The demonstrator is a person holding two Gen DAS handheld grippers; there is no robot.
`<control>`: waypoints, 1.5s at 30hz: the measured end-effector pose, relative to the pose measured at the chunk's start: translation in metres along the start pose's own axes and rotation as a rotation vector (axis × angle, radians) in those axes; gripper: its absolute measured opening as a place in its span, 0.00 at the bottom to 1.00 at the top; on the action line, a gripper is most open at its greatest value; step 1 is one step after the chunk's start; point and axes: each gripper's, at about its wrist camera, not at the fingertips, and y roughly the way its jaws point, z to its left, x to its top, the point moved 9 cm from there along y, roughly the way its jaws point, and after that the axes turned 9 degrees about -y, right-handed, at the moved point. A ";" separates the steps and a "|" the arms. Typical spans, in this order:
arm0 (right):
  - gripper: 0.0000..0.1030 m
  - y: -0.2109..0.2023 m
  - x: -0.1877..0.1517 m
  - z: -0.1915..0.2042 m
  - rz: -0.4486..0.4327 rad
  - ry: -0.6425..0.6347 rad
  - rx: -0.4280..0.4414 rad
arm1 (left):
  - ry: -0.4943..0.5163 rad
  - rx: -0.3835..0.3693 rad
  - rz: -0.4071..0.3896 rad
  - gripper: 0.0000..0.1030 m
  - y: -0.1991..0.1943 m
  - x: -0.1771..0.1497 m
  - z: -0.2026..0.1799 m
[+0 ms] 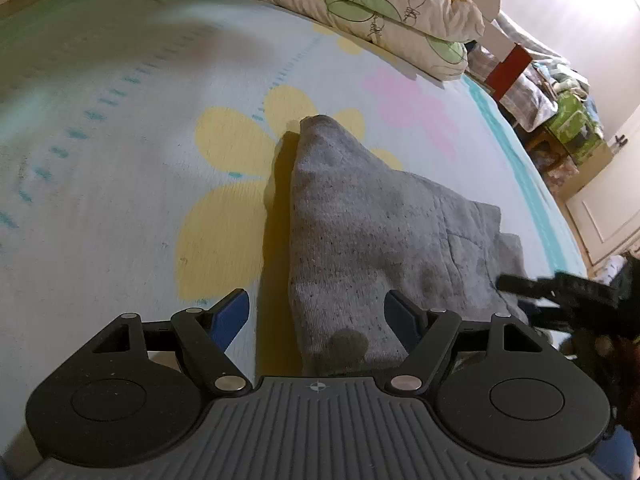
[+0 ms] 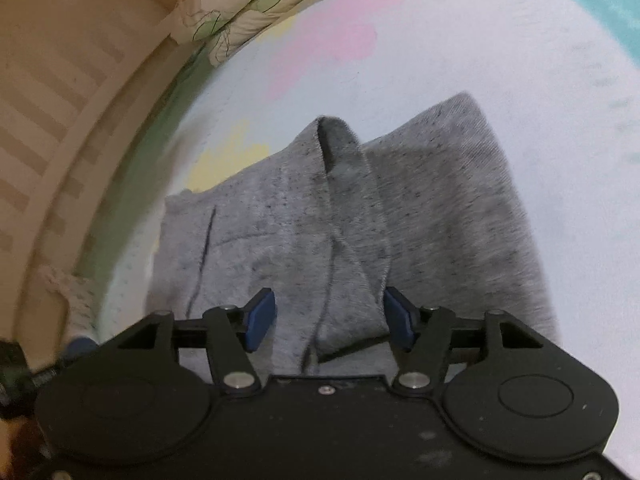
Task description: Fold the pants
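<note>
Grey folded pants (image 1: 360,232) lie on a flower-print bed sheet (image 1: 120,200), one corner bunched up into a peak. My left gripper (image 1: 318,316) stands open over their near end; the cloth lies between the blue pads, close to the right one and well apart from the left one. From the right edge of the left wrist view, part of my right gripper's black frame (image 1: 568,296) reaches over the pants. In the right wrist view the pants (image 2: 460,200) show a raised fold ridge that runs between the fingers of my right gripper (image 2: 330,320). Its pads stand apart, open, not pressing the ridge.
Two leaf-print pillows (image 1: 380,8) are stacked at the head of the bed, also seen as pillows (image 2: 240,12) beside a slatted headboard (image 2: 48,92). Beyond the bed's right edge are cluttered boxes and bags (image 1: 560,120) and a white door (image 1: 608,200).
</note>
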 end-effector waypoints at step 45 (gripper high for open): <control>0.71 -0.034 0.021 0.011 0.014 0.016 -0.076 | 0.125 0.148 -0.056 0.78 0.023 -0.058 -0.038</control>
